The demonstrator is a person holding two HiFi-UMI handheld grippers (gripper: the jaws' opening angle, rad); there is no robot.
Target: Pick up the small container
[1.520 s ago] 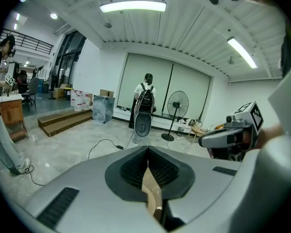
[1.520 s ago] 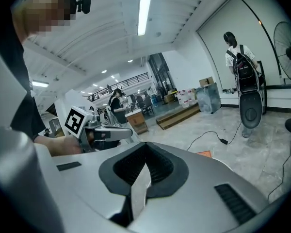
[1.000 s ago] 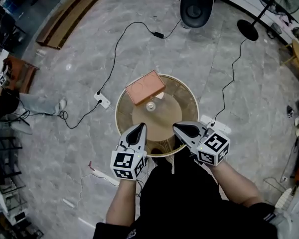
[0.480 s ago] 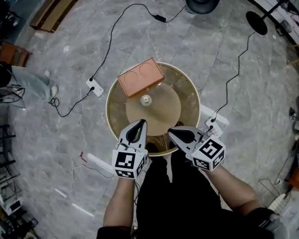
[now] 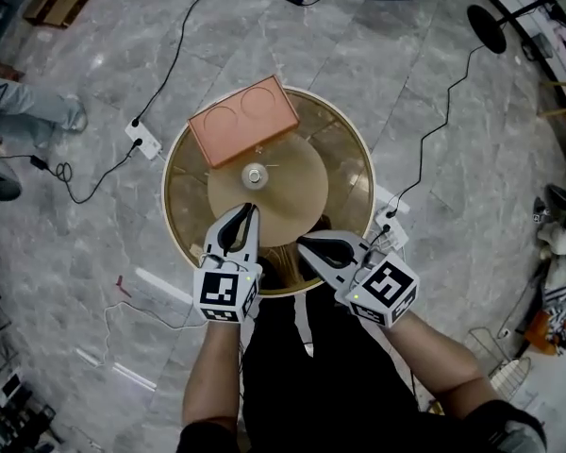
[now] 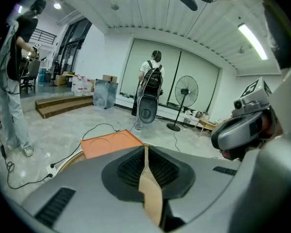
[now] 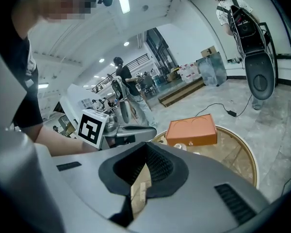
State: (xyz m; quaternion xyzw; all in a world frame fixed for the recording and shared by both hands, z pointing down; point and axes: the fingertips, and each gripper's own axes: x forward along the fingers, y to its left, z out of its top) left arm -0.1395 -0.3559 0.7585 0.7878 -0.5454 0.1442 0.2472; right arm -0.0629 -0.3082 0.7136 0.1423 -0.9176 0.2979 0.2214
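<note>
The small container [image 5: 255, 173], a little shiny pot, stands at the middle of the raised disc [image 5: 297, 182] on a round wooden table [image 5: 174, 201]. The right gripper view also shows the small container [image 7: 180, 146], in front of an orange box [image 7: 191, 129]. My left gripper [image 5: 248, 211] is shut and empty. Its tips point at the container from just short of it, over the disc's near side. My right gripper [image 5: 302, 243] is shut too and holds nothing, near the table's front edge. In the left gripper view the left gripper [image 6: 145, 147] hides the container.
The flat orange box [image 5: 243, 119] with two round recesses lies on the table's far left part, close behind the container. A power strip [image 5: 143, 142] and cables lie on the floor. A fan stand [image 5: 491, 26] is far right. A person's legs [image 5: 33, 111] show at left.
Both grippers have come down toward the table's near side, still shut. The table and the orange box now look nearer and larger in the head view.
</note>
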